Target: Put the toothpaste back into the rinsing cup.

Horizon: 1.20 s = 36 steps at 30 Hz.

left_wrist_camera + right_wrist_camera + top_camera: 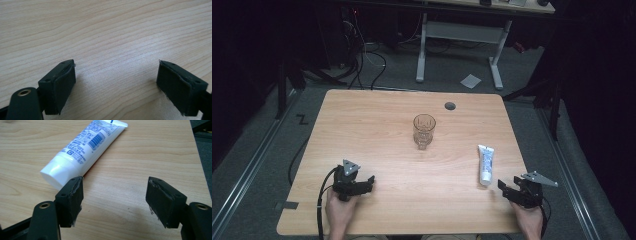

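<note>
The right gripper (114,200) has its jaws spread wide with nothing between them, low over the wooden worktop (155,152). In the right gripper view the white tube (82,150) lies just beyond the left-hand jaw, toward 11 o'clock of the gap: its capped end sits right beside that jaw's tip, whether touching or a hair apart cannot be told, and its body runs away toward 1 o'clock, printed side and barcode up, ending in the flat crimped tail. The tube is outside the gap, not within it.

In the high view the right gripper (507,186) rests at the worktop's near right corner, held by a hand (529,220), and the tube (485,164) lies flat at about 11 o'clock from it, close by, lengthwise toward the far edge.

The left gripper (116,82) is likewise wide open and empty; bare wood grain shows between and ahead of its jaws. In the high view it (367,181) sits at the near left, well apart from the tube.

A clear glass (424,131) stands upright near the worktop's middle, at roughly 1 o'clock from the left gripper and 10 o'clock from the right, apart from both and from the tube.
</note>
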Each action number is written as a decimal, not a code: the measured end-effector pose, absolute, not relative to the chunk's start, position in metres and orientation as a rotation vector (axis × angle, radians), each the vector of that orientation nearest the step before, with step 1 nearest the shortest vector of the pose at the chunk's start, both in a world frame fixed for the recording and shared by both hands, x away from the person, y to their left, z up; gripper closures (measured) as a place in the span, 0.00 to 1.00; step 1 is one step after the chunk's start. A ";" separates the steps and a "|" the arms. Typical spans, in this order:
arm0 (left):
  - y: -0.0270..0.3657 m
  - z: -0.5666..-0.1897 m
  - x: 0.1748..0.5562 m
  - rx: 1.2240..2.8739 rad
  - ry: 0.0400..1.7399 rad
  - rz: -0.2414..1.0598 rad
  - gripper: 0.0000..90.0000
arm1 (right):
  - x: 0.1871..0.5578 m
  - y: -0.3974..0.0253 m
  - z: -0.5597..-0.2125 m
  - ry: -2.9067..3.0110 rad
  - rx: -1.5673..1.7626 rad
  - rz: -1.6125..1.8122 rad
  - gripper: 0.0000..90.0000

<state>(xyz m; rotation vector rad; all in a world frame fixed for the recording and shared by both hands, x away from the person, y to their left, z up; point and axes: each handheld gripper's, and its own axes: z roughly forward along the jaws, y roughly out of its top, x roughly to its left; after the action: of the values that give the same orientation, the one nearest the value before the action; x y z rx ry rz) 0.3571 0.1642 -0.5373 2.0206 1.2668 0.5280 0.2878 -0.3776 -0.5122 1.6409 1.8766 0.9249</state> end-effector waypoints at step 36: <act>0.164 -0.537 0.357 2.020 1.268 0.528 0.18 | 0.310 -0.334 -0.481 1.997 1.582 0.915 0.42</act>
<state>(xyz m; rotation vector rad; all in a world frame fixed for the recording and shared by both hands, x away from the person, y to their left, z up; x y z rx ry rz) 0.3572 0.1643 -0.5373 2.0199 1.2679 0.5283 0.3102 -0.3341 -0.4806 1.5822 1.9969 0.9149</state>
